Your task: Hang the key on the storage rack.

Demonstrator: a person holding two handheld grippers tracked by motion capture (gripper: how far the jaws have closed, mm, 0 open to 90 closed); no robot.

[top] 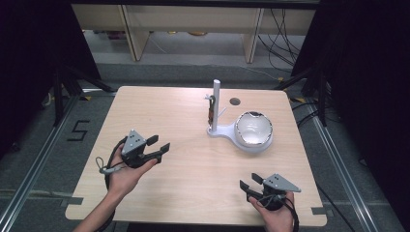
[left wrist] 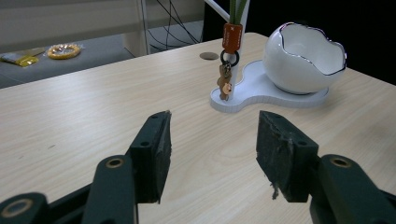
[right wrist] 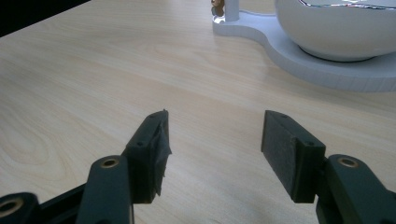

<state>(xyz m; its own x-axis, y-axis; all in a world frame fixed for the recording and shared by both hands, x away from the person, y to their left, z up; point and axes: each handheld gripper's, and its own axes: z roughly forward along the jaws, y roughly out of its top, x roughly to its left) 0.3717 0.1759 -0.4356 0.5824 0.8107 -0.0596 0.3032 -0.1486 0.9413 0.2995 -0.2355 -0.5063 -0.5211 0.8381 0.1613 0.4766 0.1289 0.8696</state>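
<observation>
We hold two hand-held grippers over the surface, both empty. The left hand-held gripper (top: 157,145) sits toward the left edge w/ jaws spread wide and aimed at the keychain (left wrist: 226,80). The right hand-held gripper (top: 251,183) hovers near the front edge, right of centre, jaws also spread, nothing between them.

The keychain hangs from a short peg on the white post (top: 216,104) of the stand (left wrist: 261,91), toward the far edge of the surface, a bit right of centre. An orange tag tops it, then a dark ring, then small brownish charms that dangle down to just above the stand's base. The egg-shaped white bowl (top: 253,129) sits on the same base, just beside the post.

Risks, as we judge them:
- The keychain swings freely, so a fast approach may knock it and the pads (left wrist: 161,154) may close on air.
- Pulling sideways instead of off the peg's tip could drag or tip the whole stand; it looks light.
- The bowl is close, so a wide-open jaw coming in on that side may bump it.
- Pinching only the lowest charm may slip; the ring or tag looks like the firmer hold.
</observation>
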